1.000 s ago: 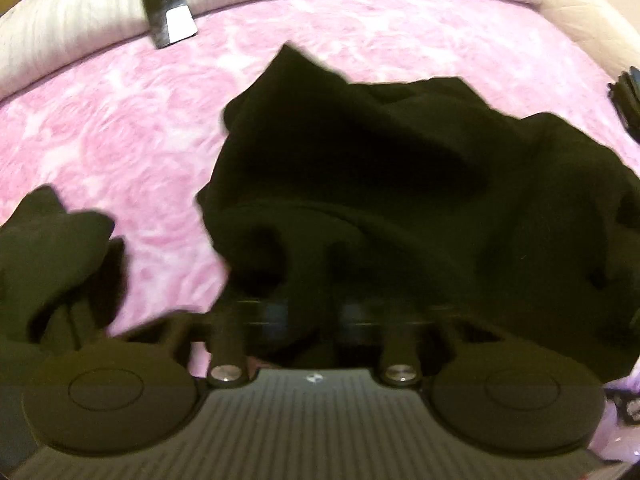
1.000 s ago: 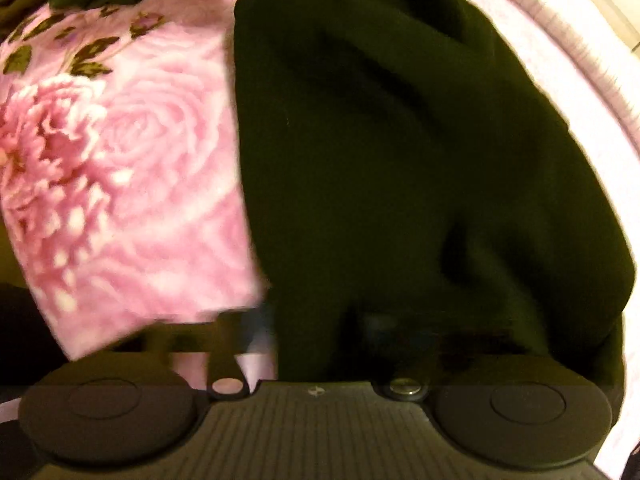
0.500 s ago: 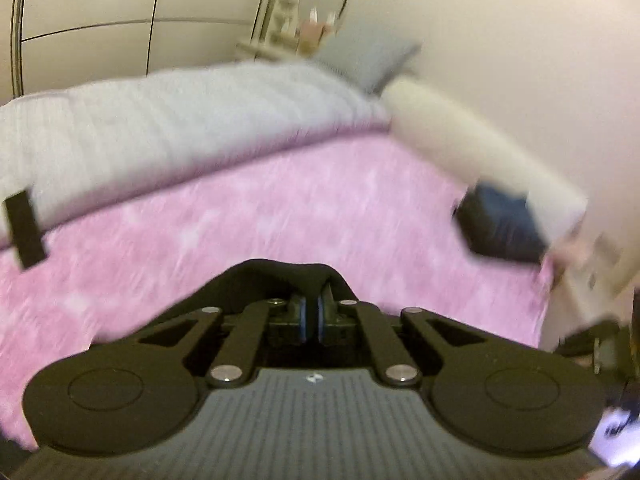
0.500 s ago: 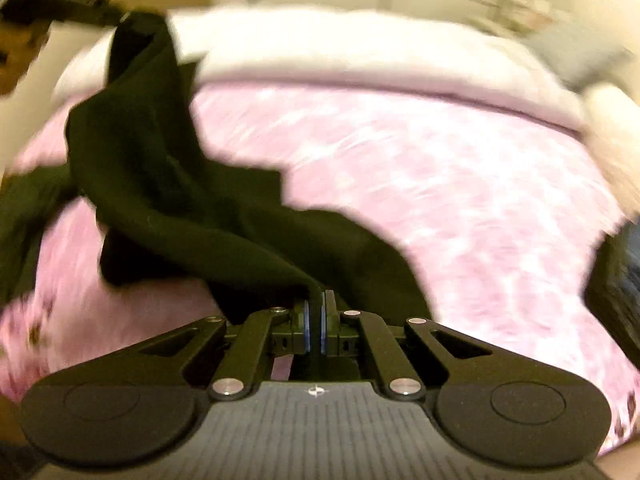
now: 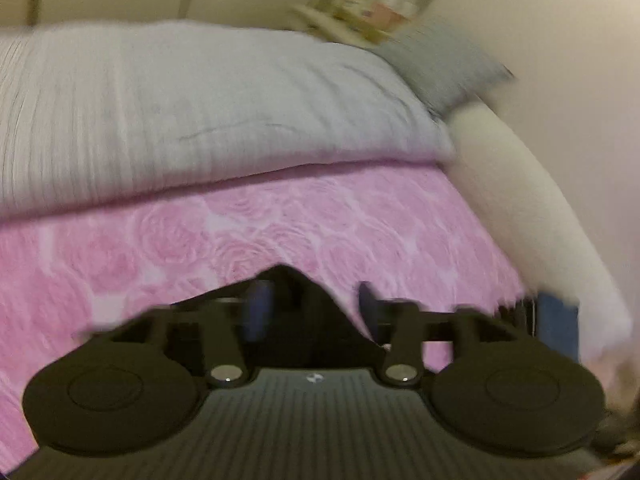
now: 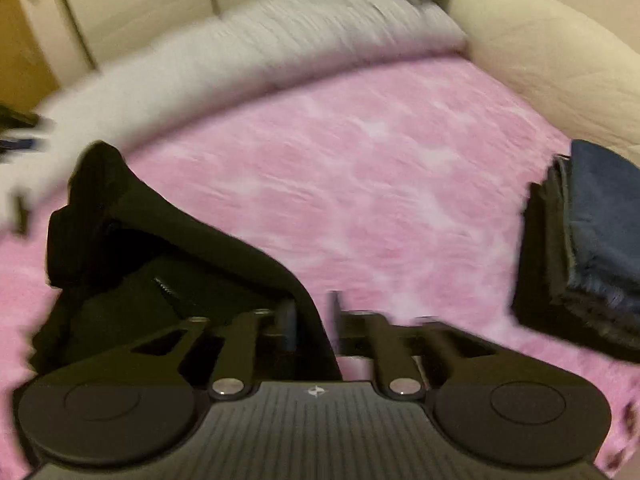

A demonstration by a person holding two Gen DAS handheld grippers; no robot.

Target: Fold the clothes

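Observation:
A black garment lies bunched on the pink rose-patterned bedspread, trailing from the left into my right gripper. That gripper's fingers stand apart, with a fold of the cloth running between them. In the left wrist view a peak of the same black garment rises between the fingers of my left gripper, which are spread wide and open. The rest of the garment is hidden below both grippers. Both views are blurred by motion.
A stack of folded dark clothes sits at the bed's right edge. A white ribbed duvet and a grey pillow lie at the far side. A cream padded edge borders the right. Wardrobe doors stand behind.
Both grippers were shut on the black garment half a second ago; now their fingers have opened. Both cameras swung right, and the garment has dropped lower onto the bedspread.

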